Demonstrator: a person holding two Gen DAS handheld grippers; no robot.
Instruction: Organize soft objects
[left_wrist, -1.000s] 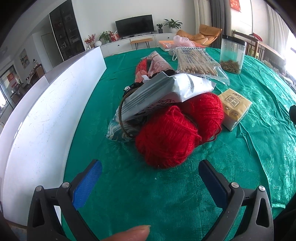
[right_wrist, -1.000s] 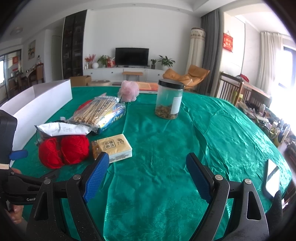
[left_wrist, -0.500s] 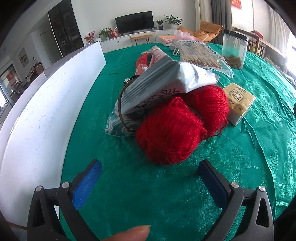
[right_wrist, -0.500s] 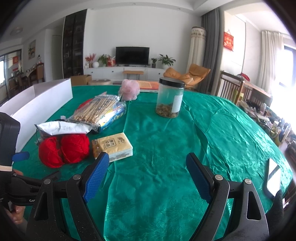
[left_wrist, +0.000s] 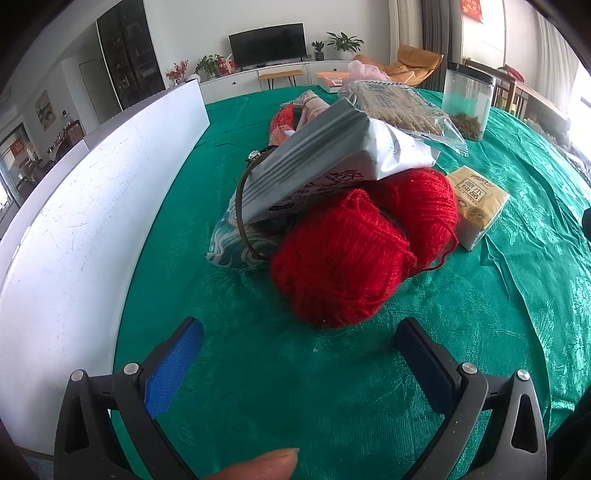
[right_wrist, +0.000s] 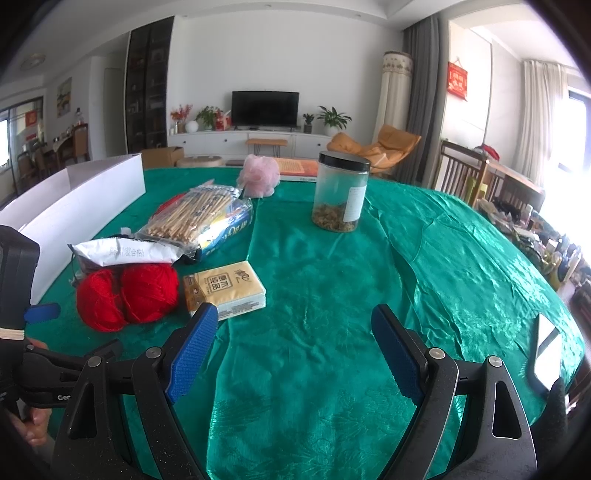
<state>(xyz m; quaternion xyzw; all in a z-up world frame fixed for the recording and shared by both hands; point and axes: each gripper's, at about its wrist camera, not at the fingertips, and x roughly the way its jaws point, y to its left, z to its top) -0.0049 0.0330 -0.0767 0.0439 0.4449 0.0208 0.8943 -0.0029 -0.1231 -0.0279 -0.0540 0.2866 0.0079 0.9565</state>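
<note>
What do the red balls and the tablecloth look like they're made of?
Red balls: wound yarn, probably wool or acrylic, matte and fuzzy; separate strands and a loose tail show. Tablecloth: a green woven fabric with a satin-like sheen, possibly synthetic; it catches glare, creases sharply and carries a faint woven pattern.

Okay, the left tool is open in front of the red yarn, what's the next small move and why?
Probably ease the left tool forward until its open fingers straddle the nearer red yarn ball, then close. The ball lies just ahead of the tips, untouched, and a white packet leans on the yarn, so go gently.
</note>
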